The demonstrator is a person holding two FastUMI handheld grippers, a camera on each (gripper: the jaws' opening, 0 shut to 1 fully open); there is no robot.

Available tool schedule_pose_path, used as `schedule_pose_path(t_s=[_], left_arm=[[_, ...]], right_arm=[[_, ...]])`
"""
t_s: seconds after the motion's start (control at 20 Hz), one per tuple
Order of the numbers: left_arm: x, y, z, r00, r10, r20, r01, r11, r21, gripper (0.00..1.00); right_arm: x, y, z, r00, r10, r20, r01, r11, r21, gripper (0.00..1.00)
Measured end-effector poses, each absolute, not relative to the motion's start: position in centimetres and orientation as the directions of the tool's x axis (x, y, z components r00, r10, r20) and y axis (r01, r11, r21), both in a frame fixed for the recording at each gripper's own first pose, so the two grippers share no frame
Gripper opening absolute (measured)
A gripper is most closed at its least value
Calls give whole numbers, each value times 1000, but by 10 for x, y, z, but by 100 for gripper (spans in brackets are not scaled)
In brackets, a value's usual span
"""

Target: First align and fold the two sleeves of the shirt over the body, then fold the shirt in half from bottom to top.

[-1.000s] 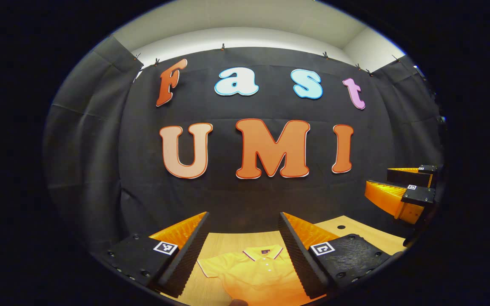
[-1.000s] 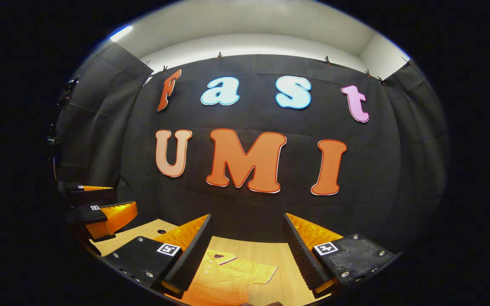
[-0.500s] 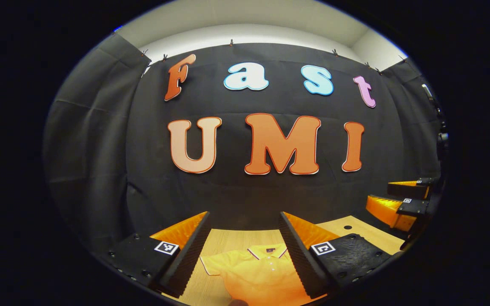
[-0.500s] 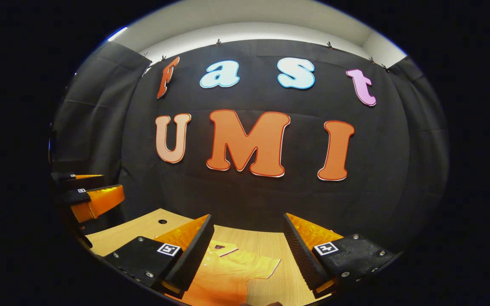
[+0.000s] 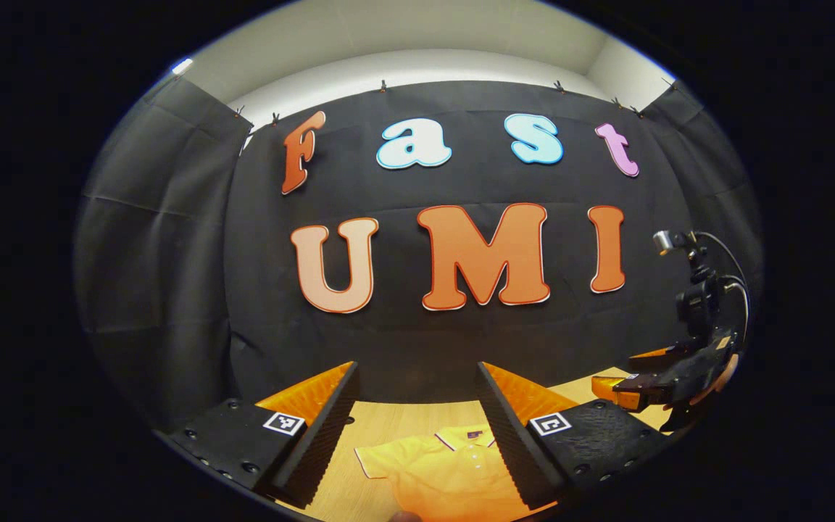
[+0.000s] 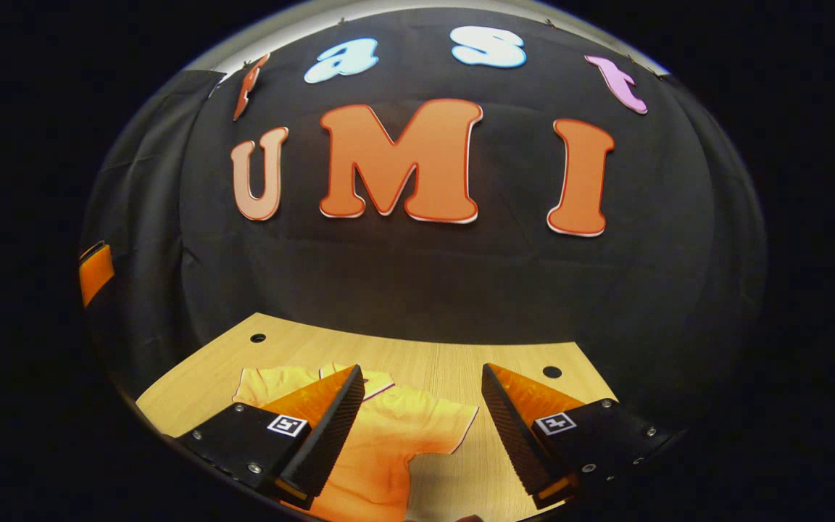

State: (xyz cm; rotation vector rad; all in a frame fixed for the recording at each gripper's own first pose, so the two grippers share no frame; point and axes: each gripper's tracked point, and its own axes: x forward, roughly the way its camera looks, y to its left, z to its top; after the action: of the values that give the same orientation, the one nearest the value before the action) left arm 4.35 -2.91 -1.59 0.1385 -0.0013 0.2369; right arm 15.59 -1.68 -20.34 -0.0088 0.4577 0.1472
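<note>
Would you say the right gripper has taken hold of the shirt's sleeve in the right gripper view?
No, the right gripper is open above the shirt, whose sleeve lies flat on the table.

A black cloth wall [image 5: 171, 239] fills the centre of the left gripper view, hung in creased panels and pinned by small clips [image 5: 383, 86] along its top edge. Above it, across the upper frame, runs a pale plaster wall and ceiling [image 5: 417, 43], brightly lit. In the right gripper view, a light wooden surface [image 6: 432, 359] with small round holes [image 6: 551, 372] spans the lower frame.
</note>
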Motion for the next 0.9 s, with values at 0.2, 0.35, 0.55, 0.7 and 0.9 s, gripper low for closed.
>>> schedule_pose_path(t_s=[0.2, 0.35, 0.55, 0.7, 0.9], left_arm=[[38, -28, -28, 960, 280, 1, -276, 948, 158, 96], [32, -24, -45, 941, 335, -49, -325, 935, 144, 97], [18, -8, -48, 901, 430, -62, -416, 895, 164, 98], [13, -2, -55, 873, 479, -93, -460, 871, 175, 98], [12, -3, -66, 847, 513, -139, -485, 853, 194, 98]], right_arm=[[182, -28, -260, 801, 145, -582, -153, 988, 35, 99], [193, -32, -299, 716, 154, -681, -177, 983, 36, 99], [216, -37, -338, 622, 163, -766, -194, 980, 51, 98], [229, -40, -368, 524, 181, -832, -197, 976, 89, 98], [239, -45, -403, 447, 164, -880, -205, 976, 77, 95]])
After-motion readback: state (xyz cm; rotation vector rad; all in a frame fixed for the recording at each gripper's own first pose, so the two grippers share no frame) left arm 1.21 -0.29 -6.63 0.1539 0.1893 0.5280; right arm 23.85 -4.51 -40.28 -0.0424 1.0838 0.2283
